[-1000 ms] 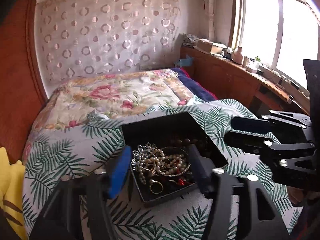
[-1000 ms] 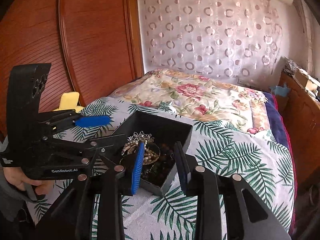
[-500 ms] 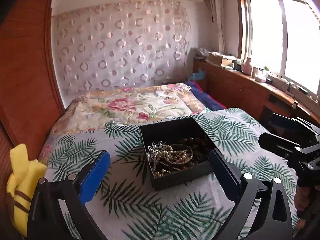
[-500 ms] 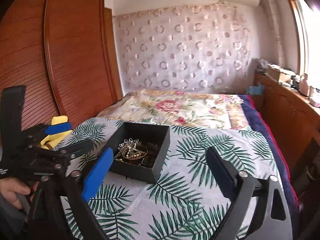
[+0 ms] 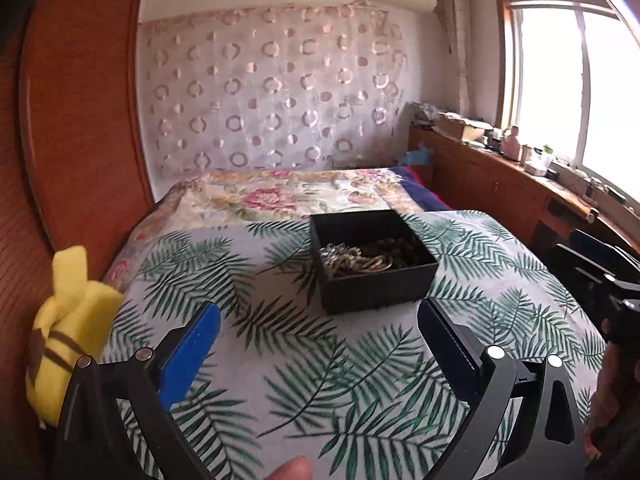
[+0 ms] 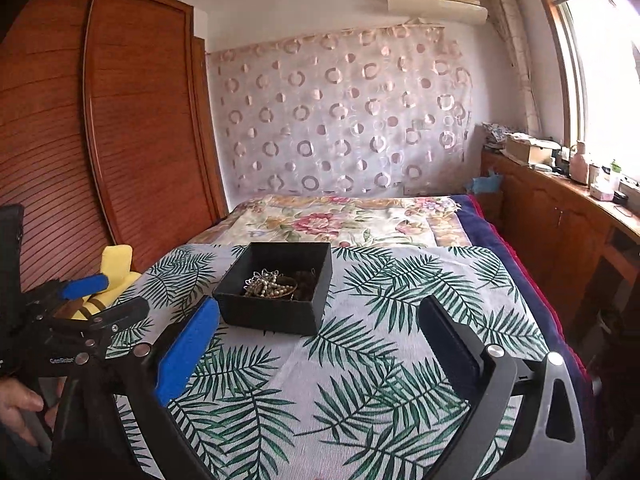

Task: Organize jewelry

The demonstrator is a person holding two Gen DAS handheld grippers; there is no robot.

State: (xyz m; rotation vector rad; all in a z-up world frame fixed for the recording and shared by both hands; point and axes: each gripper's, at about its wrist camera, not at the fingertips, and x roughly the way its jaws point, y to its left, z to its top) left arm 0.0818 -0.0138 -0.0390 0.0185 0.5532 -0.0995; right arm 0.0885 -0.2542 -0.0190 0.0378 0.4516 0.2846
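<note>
On the bed (image 6: 400, 360), on a spread printed with green palm fronds, an open black box (image 6: 276, 284) rests flat, its near wall facing both grippers. Inside the box lies a tangled heap of jewelry (image 6: 272, 282): pale beaded strands, a silvery ornament and darker beads toward the right side; individual pieces cannot be separated further. The left gripper (image 5: 320, 332) hovers short of the box with its fingers (image 5: 192, 354) spread to full width, one blue pad on the left and one dark pad on the right; nothing lies between them and nothing is held. The right gripper (image 6: 320, 332) hangs likewise short of the box, fingers (image 6: 186, 350) equally wide apart and empty, the blue pad close to the box's near left corner in view but not touching it. A yellow plush toy (image 5: 68, 336) sits at the left edge of the bed beside the wooden wardrobe (image 6: 120, 140). A floral quilt (image 6: 340, 220) covers the far half of the bed.
</note>
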